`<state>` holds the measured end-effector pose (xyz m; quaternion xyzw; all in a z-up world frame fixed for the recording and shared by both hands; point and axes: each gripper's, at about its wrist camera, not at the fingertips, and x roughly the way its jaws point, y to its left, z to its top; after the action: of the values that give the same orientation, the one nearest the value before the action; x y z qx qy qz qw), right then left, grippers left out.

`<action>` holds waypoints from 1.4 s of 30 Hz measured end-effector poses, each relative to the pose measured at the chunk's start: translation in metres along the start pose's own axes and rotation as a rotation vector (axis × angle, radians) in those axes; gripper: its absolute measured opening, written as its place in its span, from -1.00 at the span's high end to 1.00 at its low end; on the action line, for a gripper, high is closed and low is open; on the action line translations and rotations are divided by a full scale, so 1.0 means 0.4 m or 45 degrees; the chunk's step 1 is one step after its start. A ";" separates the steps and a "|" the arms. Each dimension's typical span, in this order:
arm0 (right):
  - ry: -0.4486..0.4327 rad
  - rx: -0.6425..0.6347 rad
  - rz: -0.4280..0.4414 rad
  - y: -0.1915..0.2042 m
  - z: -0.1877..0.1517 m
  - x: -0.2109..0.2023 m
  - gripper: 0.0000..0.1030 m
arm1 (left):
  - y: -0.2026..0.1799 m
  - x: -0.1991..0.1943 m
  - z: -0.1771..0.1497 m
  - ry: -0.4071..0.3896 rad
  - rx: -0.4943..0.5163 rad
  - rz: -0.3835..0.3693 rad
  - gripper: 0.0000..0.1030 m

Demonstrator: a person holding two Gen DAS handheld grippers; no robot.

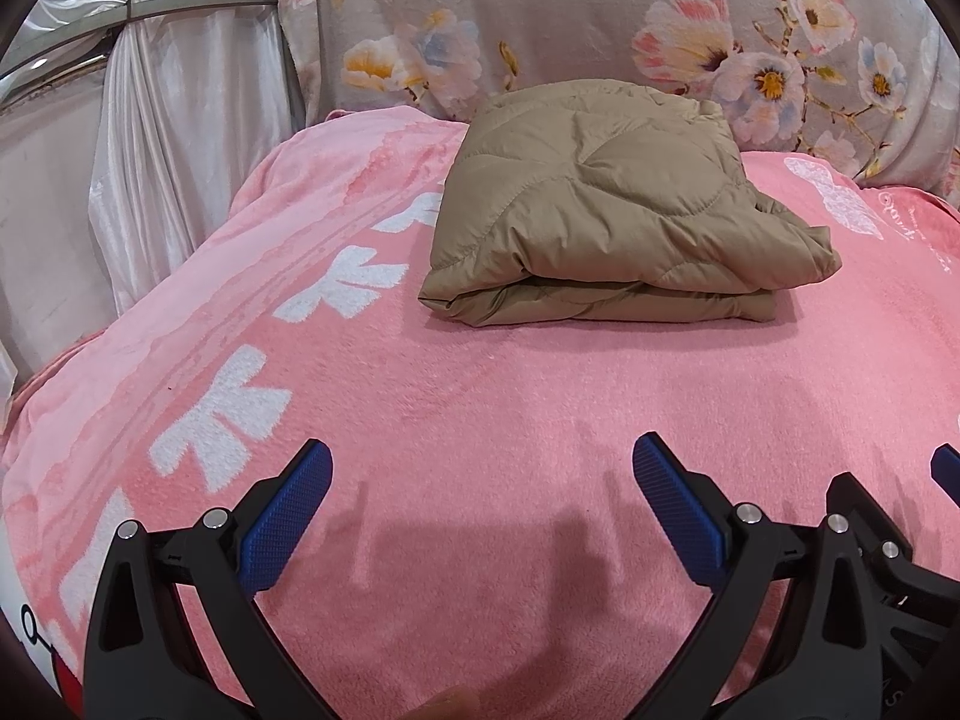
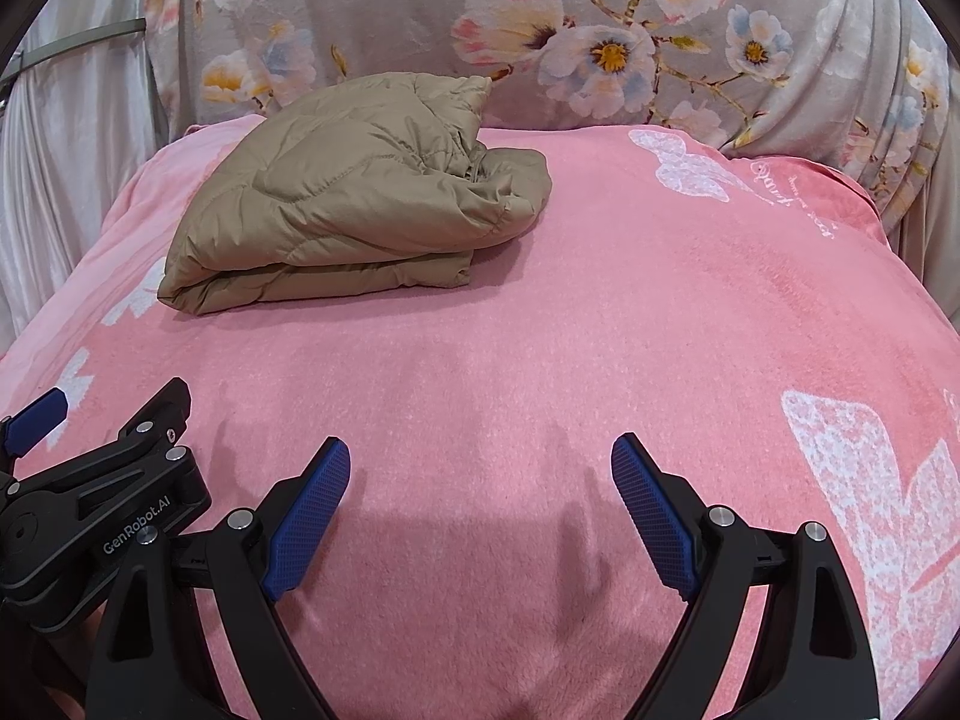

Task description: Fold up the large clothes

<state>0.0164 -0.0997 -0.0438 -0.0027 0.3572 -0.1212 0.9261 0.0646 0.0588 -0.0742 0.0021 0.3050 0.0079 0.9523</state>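
The left gripper (image 1: 483, 468) has its blue-padded fingers (image 1: 287, 516) spread wide with nothing between them, poised over the pink blanket (image 1: 480, 396). The right gripper (image 2: 480, 465) is the same: fingers (image 2: 654, 516) spread apart and empty above the same blanket, just beside the left gripper, whose black body shows at the lower left of the right wrist view. Well beyond both pairs of fingers lies the tan quilted jacket (image 1: 606, 204), folded into a thick, compact bundle and resting on the blanket near its far edge. White bow and butterfly patterns (image 2: 888, 516) mark the blanket. Behind the jacket rises a grey floral cloth (image 1: 600, 18), and a white satin curtain (image 1: 168, 138) hangs at the left.
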 end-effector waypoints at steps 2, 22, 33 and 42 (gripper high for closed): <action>-0.002 -0.001 -0.002 -0.004 0.003 0.001 -0.68 | 0.002 -0.001 0.002 -0.003 -0.001 0.004 -0.90; -0.010 -0.011 -0.019 0.009 0.001 -0.002 -0.68 | 0.010 -0.003 0.007 0.002 -0.008 -0.033 -0.86; -0.016 -0.013 -0.026 0.008 0.001 0.000 -0.68 | 0.009 -0.008 0.006 -0.007 -0.005 -0.032 -0.82; -0.018 -0.015 -0.028 0.011 0.001 -0.001 -0.68 | -0.003 -0.017 0.003 -0.018 -0.001 -0.032 -0.78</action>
<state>0.0174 -0.0953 -0.0438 -0.0128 0.3513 -0.1292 0.9272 0.0597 0.0577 -0.0691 -0.0019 0.2984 -0.0039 0.9544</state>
